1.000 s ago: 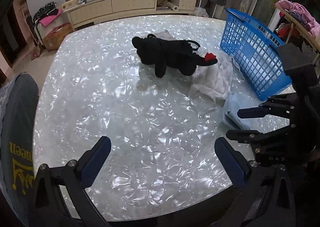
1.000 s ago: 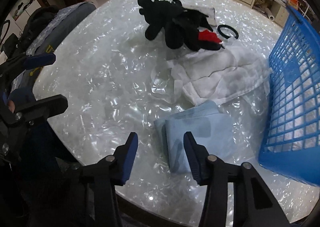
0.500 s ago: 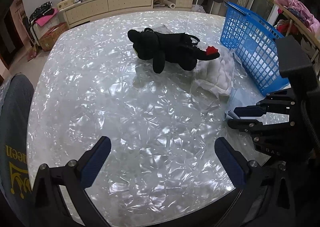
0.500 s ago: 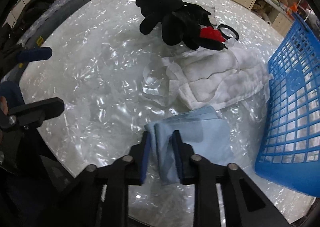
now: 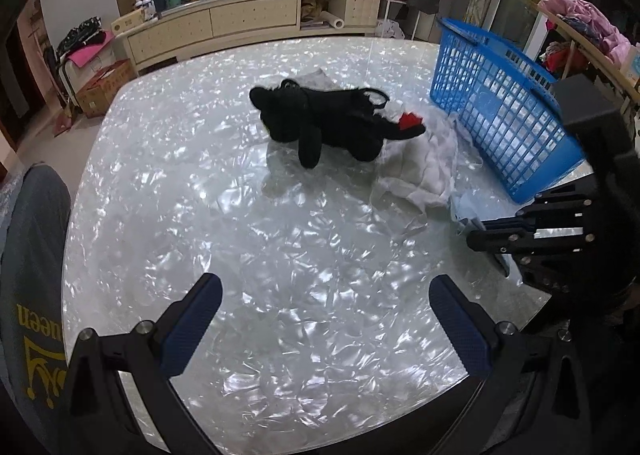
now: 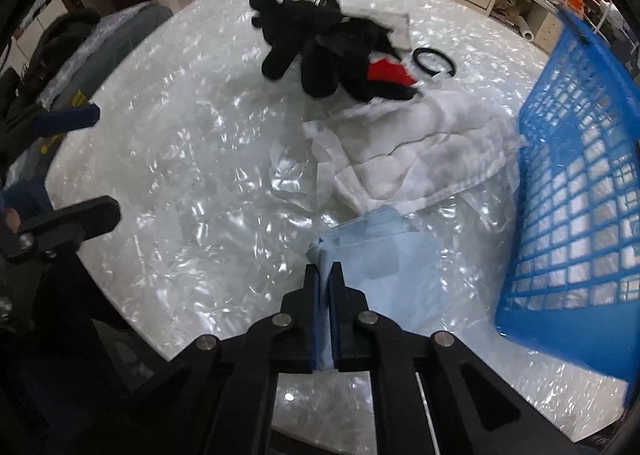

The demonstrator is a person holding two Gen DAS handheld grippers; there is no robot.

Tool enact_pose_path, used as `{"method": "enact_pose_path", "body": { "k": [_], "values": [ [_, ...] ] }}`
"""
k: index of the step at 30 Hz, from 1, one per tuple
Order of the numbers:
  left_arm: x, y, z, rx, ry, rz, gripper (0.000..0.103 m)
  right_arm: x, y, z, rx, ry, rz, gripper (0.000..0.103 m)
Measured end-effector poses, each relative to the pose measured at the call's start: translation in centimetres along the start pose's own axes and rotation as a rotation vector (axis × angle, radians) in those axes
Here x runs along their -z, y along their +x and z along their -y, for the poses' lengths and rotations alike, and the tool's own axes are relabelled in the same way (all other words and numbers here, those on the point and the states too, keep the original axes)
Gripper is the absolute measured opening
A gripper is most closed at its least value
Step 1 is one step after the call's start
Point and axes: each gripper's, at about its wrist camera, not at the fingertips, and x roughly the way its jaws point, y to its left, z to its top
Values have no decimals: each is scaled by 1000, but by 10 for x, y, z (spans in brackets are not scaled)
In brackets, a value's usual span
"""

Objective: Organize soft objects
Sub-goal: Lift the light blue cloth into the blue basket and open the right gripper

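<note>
Glossy pearly table (image 5: 240, 239), fuzzy black plush (image 5: 332, 123), blue plastic lattice basket (image 5: 504, 111).

Folded light-blue cloth (image 6: 376, 255), crumpled white cloth (image 6: 420, 159), black plush toy (image 6: 320, 43) lying sideways

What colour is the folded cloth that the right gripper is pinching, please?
Light blue; the folded cloth shows best in the right wrist view, pinched by the right gripper.

Both wrist views look low across one table (image 5: 168, 191), sharing its centre
</note>
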Motion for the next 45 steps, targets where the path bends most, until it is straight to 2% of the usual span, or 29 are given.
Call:
{"method": "enact_pose_path", "body": {
  "k": [11, 18, 21, 25, 29, 31, 40, 45],
  "values": [
    [-29, -32, 39, 41, 27, 49, 103, 4, -68, 21, -50, 51, 120, 4],
    [-53, -58, 57, 14, 28, 65, 103, 9, -109, 29, -62, 57, 215, 4],
    [-64, -71, 63, 52, 21, 89, 103, 9, -128, 37, -63, 64, 254, 4],
    [-84, -80, 81, 30, 59, 116, 103, 9, -155, 57, -56, 88, 312, 4],
    [-100, -78, 90, 53, 58, 110, 103, 10, -177, 76, -24, 108, 357, 4],
    [-108, -74, 95, 40, 57, 104, 103, 12, -186, 89, -6, 123, 373, 4],
    [-123, -48, 97, 41, 31, 61, 103, 18, -194, 144, 112, 190, 385, 4],
    [-127, -30, 89, 43, 16, 33, 103, 16, -170, 165, 147, 206, 336, 4]
  ]
}}
